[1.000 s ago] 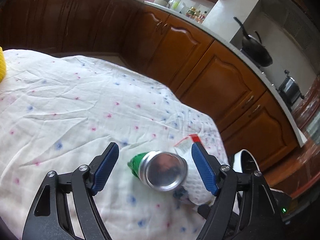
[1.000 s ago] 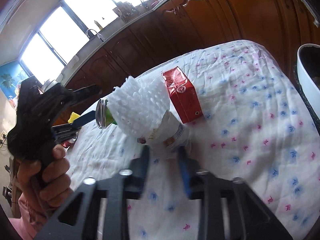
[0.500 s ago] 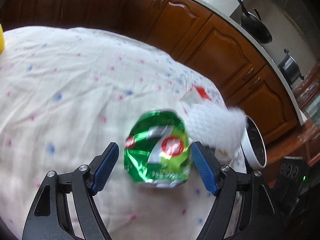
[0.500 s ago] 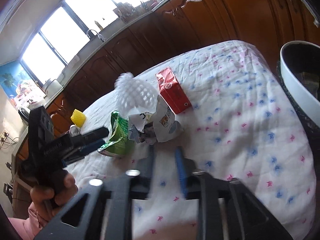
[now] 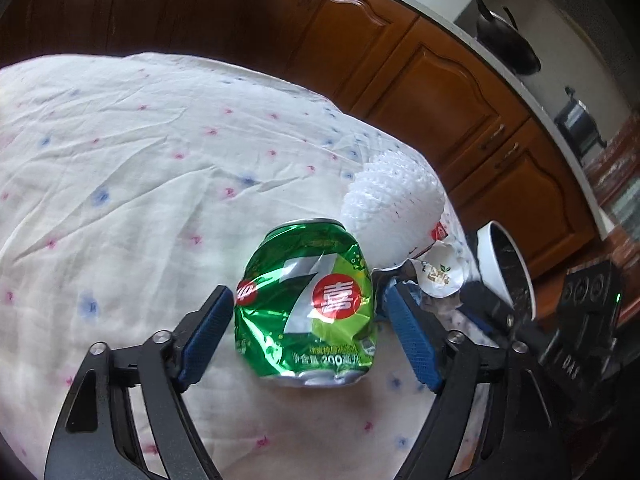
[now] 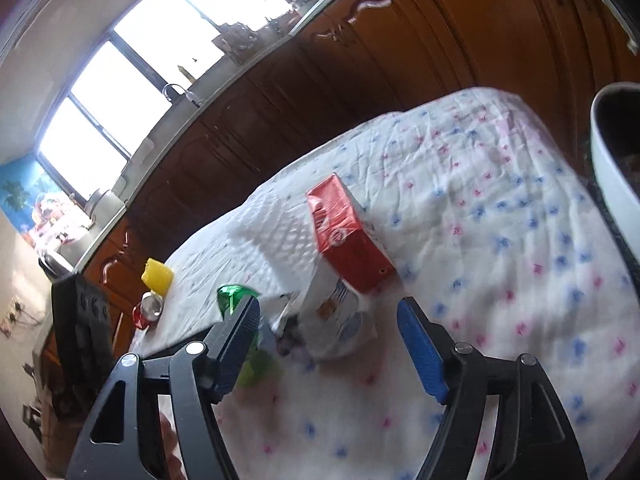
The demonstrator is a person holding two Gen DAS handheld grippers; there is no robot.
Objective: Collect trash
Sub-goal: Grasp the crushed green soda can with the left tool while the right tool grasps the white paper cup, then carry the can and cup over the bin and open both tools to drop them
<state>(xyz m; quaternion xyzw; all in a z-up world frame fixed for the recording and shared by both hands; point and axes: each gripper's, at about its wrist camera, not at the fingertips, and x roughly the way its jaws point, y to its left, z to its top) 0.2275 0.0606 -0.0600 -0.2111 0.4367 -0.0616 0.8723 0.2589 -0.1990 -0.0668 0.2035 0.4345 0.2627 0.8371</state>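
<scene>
Lying on the cloth-covered table [image 5: 132, 184], a crushed green soda can [image 5: 306, 304] sat squarely between the wide-open, empty left tool [image 5: 310, 330], its long axis pointing away; the right tool [image 6: 328, 332], also open and empty, faced a crumpled wrapper [image 6: 334, 322].

Green can [image 5: 306, 308] fills left gripper [image 5: 308, 332] gap; foam net [image 5: 394, 200], crumpled wrapper [image 5: 438, 270] crowd right side.

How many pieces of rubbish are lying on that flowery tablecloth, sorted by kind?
Crushed drink cans: 2, a green 7-Up can and a small red can
Red cardboard cartons: 1
White foam net sleeves: 1
Crumpled white printed wrappers: 1
Yellow objects: 1
Total: 6
</scene>
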